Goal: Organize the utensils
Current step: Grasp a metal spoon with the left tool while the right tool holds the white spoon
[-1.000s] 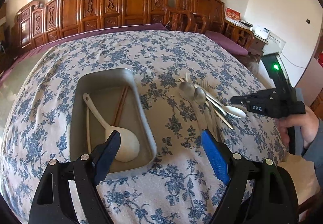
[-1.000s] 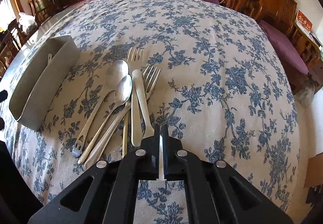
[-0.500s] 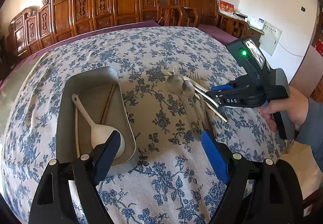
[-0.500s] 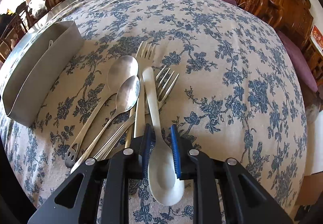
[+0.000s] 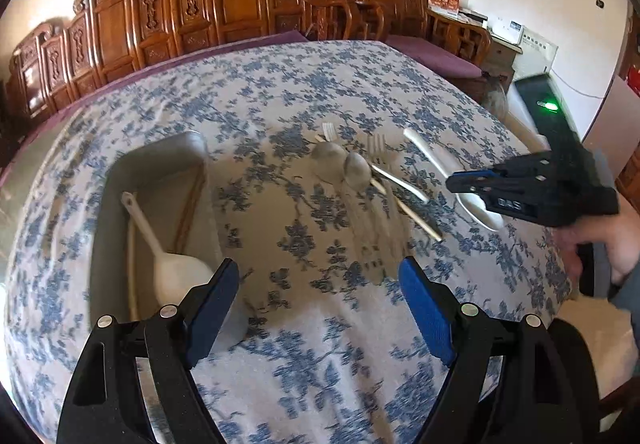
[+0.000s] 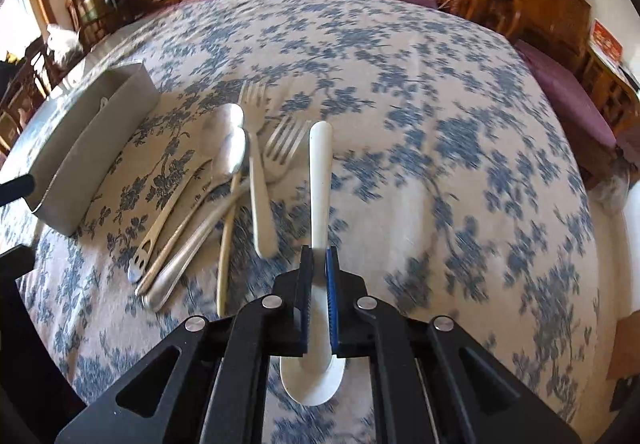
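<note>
White spoon (image 6: pixel 320 180) pinched near its neck in my right gripper (image 6: pixel 319 286), handle at 12 o'clock, lifted off the pile (image 6: pixel 224 180) for carrying to the tray (image 6: pixel 92 132) at 10 o'clock. Left gripper (image 5: pixel 320 308) wide open, empty, hovering beside the tray.

Two metal spoons (image 6: pixel 224 132), two forks (image 6: pixel 286 140), two white spoons (image 6: pixel 320 180), one tray (image 6: pixel 80 148), loose chopsticks (image 6: pixel 226 244).
</note>
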